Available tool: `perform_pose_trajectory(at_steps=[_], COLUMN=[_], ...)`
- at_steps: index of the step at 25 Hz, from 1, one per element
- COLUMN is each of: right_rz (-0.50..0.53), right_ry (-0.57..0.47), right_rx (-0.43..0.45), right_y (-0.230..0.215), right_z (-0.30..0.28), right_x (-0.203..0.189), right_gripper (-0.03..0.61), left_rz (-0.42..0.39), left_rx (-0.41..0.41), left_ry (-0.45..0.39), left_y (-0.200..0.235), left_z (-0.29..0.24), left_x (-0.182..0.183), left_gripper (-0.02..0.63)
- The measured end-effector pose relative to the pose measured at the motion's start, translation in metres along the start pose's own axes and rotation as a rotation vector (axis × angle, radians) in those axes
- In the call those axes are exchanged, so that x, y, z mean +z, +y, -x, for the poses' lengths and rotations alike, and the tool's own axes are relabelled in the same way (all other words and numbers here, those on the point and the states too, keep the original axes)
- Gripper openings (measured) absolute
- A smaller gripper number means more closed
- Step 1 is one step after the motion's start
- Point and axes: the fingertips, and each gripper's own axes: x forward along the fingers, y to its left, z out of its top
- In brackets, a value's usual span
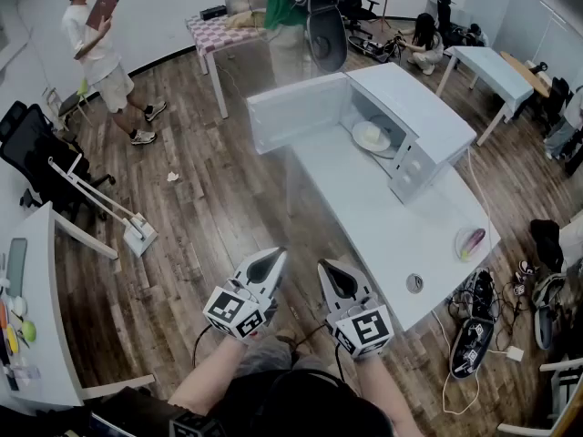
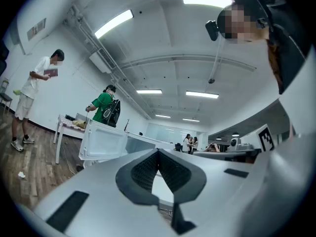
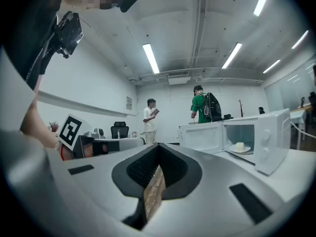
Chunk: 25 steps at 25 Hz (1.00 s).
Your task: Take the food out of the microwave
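Standing on a white table, a white microwave has its door swung wide open toward the room. Short of the table's near edge, a person holds the left gripper and the right gripper side by side, each with its jaws pressed together on nothing. Inside the oven, well apart from both tools, a white plate carries the food, a pale block.

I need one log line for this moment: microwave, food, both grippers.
stage: before reach | microwave door: open | food: on plate inside microwave | left gripper: shut, empty | right gripper: shut, empty
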Motion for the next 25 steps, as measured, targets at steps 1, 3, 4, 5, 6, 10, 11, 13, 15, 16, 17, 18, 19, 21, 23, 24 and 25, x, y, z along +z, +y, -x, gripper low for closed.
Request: perform_pose_trajectory(at_steps=[1, 3, 4, 5, 6, 10, 11, 13, 15, 16, 17, 18, 19, 21, 23, 24, 25], right_rz=[0.006, 0.02, 0.027, 0.032, 0.033, 0.019, 0.017, 0.015, 0.014, 0.012, 0.008, 0.004, 0.001, -0.003, -0.003, -0.004, -0.006], right_ry=[-0.011, -0.032, -0.042, -0.05, -0.056, -0.06, -0.061, -0.066, -0.072, -0.073, -0.071, -0.067, -0.064, -0.059, -0.062, -0.064, -0.065], right_rx=[-0.011, -0.032, -0.042, -0.052, -0.063, -0.099, -0.101, -0.098, -0.097, -0.103, -0.114, -0.126, -0.138, -0.157, -0.181, -0.199, -0.219], right_y=[-0.006, -0.014, -0.017, -0.019, -0.02, -0.024, -0.025, -0.028, -0.032, -0.035, -0.039, -0.043, -0.047, -0.054, -0.059, -0.062, -0.066], right_z=[-0.005, -0.013, -0.017, -0.02, -0.022, -0.03, -0.034, -0.044, -0.056, -0.063, -0.071, -0.081, -0.091, -0.114, -0.138, -0.15, -0.162], right_x=[0.003, 0.009, 0.011, 0.012, 0.012, 0.008, 0.007, 0.007, 0.007, 0.006, 0.005, 0.004, 0.003, 0.003, 0.004, 0.005, 0.007], right_gripper=[0.015, 0.015, 0.015, 0.015, 0.015, 0.015, 0.015, 0.015, 0.015, 0.015, 0.015, 0.015, 0.015, 0.015, 0.015, 0.015, 0.015], left_rz=[-0.013, -0.041, -0.055, -0.067, -0.074, -0.06, -0.055, -0.047, -0.043, -0.04, -0.037, -0.035, -0.034, -0.039, -0.05, -0.055, -0.059], left_rx=[0.015, 0.041, 0.051, 0.057, 0.06, 0.06, 0.057, 0.048, 0.03, 0.019, 0.008, -0.003, -0.015, -0.048, -0.091, -0.114, -0.136], left_ry=[-0.013, -0.036, -0.044, -0.049, -0.051, -0.039, -0.035, -0.031, -0.029, -0.027, -0.025, -0.022, -0.019, -0.01, 0.001, 0.007, 0.012], left_y=[0.005, 0.013, 0.015, 0.016, 0.017, 0.02, 0.023, 0.032, 0.043, 0.051, 0.059, 0.068, 0.079, 0.099, 0.12, 0.13, 0.14], left_z=[-0.004, -0.011, -0.014, -0.015, -0.016, -0.02, -0.022, -0.029, -0.039, -0.045, -0.051, -0.058, -0.065, -0.079, -0.093, -0.099, -0.106], left_x=[0.003, 0.009, 0.012, 0.014, 0.015, 0.007, 0.005, 0.003, 0.004, 0.005, 0.006, 0.007, 0.01, 0.016, 0.024, 0.028, 0.032], left_gripper=[0.009, 0.009, 0.009, 0.009, 0.009, 0.009, 0.009, 0.009, 0.009, 0.009, 0.009, 0.009, 0.009, 0.009, 0.009, 0.009, 0.009])
